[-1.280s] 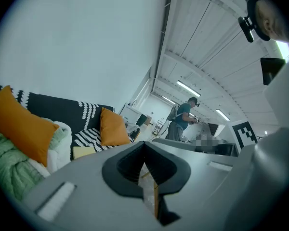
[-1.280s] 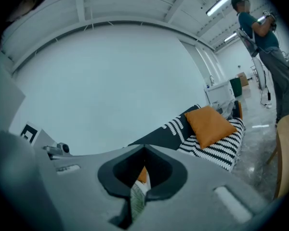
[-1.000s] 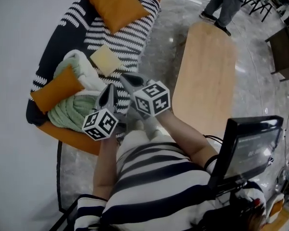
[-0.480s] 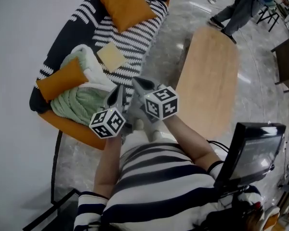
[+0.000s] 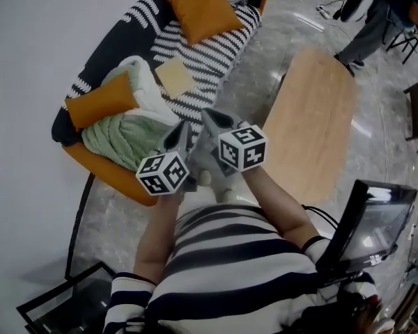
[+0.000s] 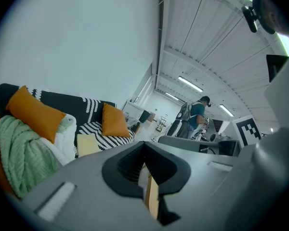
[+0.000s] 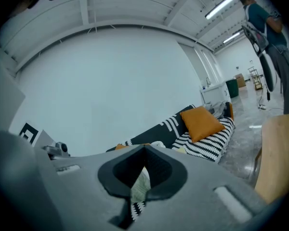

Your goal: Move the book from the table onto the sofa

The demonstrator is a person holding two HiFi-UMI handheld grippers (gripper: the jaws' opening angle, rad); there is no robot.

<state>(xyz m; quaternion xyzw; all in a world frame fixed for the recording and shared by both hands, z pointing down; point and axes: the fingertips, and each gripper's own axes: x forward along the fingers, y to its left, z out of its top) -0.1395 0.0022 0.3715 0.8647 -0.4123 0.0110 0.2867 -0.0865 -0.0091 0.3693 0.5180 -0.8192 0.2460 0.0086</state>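
Observation:
The pale yellow book (image 5: 174, 75) lies flat on the striped black-and-white sofa (image 5: 216, 44), with nothing holding it. It also shows on the seat in the left gripper view, book (image 6: 88, 144). My left gripper (image 5: 183, 132) and right gripper (image 5: 210, 117) hover side by side near the sofa's front edge, close to my body and short of the book. Both are shut, with nothing between the jaws. In their own views the left gripper (image 6: 145, 165) and right gripper (image 7: 143, 165) show closed black pads.
Two orange cushions (image 5: 200, 7) (image 5: 101, 101) and a green and white blanket (image 5: 122, 134) share the sofa. A long wooden table (image 5: 320, 124) stands to the right. A monitor (image 5: 373, 221) is at lower right. A person (image 5: 366, 19) walks at the far end.
The head view has swung, so the sofa and table sit further right and up. Both grippers stay shut, side by side, a little further from the book.

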